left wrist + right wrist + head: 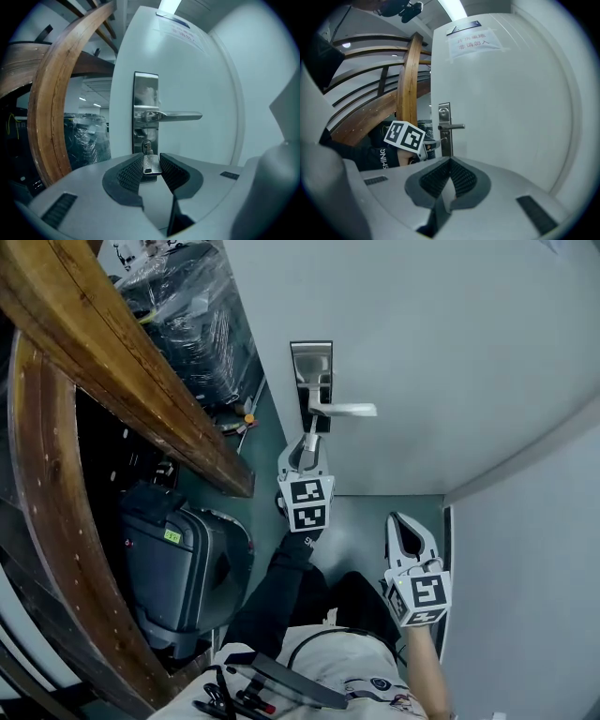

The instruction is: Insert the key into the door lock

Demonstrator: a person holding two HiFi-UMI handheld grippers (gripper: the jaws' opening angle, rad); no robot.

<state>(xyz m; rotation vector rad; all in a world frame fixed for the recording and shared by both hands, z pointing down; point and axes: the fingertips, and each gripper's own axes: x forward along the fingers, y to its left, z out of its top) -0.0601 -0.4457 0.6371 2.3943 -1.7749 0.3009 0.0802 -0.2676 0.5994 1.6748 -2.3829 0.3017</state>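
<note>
Jaws on the right gripper point(450, 165) are pressed together with nothing between them. It hangs low by my body, well apart from the lock, and has no role in this step, so I'd leave it there.

Left gripper point(151, 161) is clamped on the flat bow of the small silver metal key point(151, 165), with the ribbed black pads point(130, 176) squeezing it from both sides. The blade points away from me at the round keyhole cylinder point(146, 146), low on the tall polished steel lock plate point(146, 91). The tip looks to be at the keyway; I can't tell whether it has entered, because the bow covers that spot.

My read: insertion is the step in hand, at its very start. To do it well, hold the blade square to the plate with the cuts lined up with the slot, then push straight along the key's axis — no twist until it is seated. The grip is on the bow only, so a side load could pivot the key in the pads. Go slow, and back off and re-aim if it binds.

The straight silver lever handle point(176, 116) sits just above the cylinder and sticks out to the right — the gripper should work below it. Behind it is the white door point(201, 84). A curved brown wooden beam point(56, 108) is off to the left, not in the way.
</note>
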